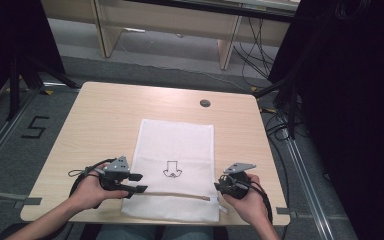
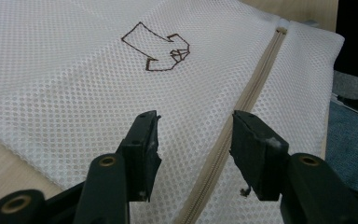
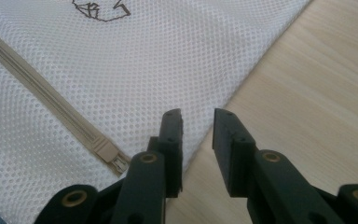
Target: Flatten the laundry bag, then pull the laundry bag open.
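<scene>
— Tool state first: the left tool has its jaws well apart, straddling the zip at the near left edge of the mesh bag, with nothing clamped. The right tool also stands parted, more narrowly, right at the bag's near right edge, and its jaws hold nothing.

— Where is the bag?

— Flat on the desk, in the middle, near end toward the person. A drawn arrow sits just beyond the zip, which runs across the near end from side to side. The slider lies at the right end, just beside the right tool's jaws and not yet between them.

— So the step looks like working the zip?

— I judge so: one tool pins the fabric, the other takes the slider. To do it well, the right tool should shift slightly toward the slider and close on the pull tab itself, not on loose mesh. The left should clamp the tape close to the zip line so the fabric stays taut.

— Any risk?

— Mesh bunches easily. Pull along the zip, low and level, or the bag will lift and slide over the smooth desk.
</scene>
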`<state>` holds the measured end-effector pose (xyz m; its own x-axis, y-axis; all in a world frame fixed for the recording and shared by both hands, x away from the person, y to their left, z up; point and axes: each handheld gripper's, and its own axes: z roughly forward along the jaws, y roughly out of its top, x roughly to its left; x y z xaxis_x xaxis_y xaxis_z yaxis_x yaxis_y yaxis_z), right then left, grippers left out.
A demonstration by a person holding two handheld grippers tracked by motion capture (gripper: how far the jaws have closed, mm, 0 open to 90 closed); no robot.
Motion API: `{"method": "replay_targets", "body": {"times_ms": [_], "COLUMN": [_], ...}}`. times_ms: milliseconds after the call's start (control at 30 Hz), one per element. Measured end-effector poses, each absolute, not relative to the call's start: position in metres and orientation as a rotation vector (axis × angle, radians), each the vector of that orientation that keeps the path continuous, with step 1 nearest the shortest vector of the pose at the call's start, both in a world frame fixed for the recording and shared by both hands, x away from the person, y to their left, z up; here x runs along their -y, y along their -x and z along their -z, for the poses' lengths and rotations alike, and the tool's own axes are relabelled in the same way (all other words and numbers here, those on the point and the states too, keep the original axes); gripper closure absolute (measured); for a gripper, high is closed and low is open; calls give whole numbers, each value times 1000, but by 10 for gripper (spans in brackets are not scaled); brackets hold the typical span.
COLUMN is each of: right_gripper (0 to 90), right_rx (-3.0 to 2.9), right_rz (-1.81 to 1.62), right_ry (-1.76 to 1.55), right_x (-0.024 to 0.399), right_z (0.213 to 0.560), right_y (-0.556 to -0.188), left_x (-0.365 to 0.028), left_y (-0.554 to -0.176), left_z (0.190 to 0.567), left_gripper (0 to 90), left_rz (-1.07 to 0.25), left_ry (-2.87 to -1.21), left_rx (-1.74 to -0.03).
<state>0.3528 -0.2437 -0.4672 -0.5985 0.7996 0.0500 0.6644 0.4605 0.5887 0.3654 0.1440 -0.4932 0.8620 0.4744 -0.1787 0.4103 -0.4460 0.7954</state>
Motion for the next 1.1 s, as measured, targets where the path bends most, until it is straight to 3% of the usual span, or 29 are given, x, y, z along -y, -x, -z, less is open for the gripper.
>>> {"method": "replay_targets", "body": {"times_ms": [400, 1100], "right_gripper": [900, 900], "right_rx": [-2509, -2639], "right_rz": [-779, -723], "right_ry": [-1202, -1321], "right_x": [245, 230], "right_z": [467, 469], "right_y": [-352, -346], "left_x": [-141, -73], "left_y": [-363, -368], "left_z": [492, 488], "left_gripper": [516, 433], "left_rz": [-91, -24], "left_ry": [-2104, -2148], "left_rx": [-616, -511]}}
